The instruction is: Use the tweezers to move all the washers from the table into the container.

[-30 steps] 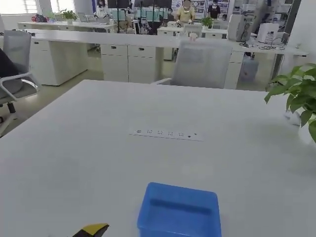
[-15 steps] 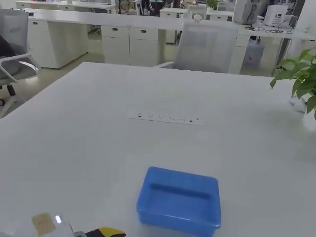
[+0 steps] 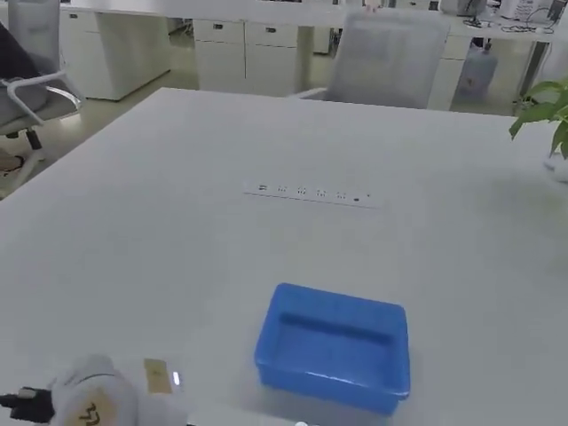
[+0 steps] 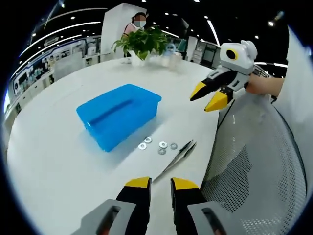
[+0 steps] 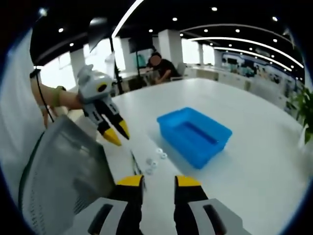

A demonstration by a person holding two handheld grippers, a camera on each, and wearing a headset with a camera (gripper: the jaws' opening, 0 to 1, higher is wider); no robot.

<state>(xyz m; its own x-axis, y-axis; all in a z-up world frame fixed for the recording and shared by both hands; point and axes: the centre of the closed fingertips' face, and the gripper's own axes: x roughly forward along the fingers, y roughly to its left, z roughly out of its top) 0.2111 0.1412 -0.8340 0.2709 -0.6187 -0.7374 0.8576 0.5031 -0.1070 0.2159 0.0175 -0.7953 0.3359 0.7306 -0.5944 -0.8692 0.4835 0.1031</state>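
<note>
While left gripper and right gripper hang empty, tweezers lie beside washers.

open office: white desks, grey chair, leafy plant, bright ceiling lights.

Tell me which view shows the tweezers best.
Left gripper view: the tweezers lie whole and unobstructed just beyond the open jaws, beside the washers. The right gripper view has them as a thin, faint line. The head view aims farther out, at the blue container.
</note>
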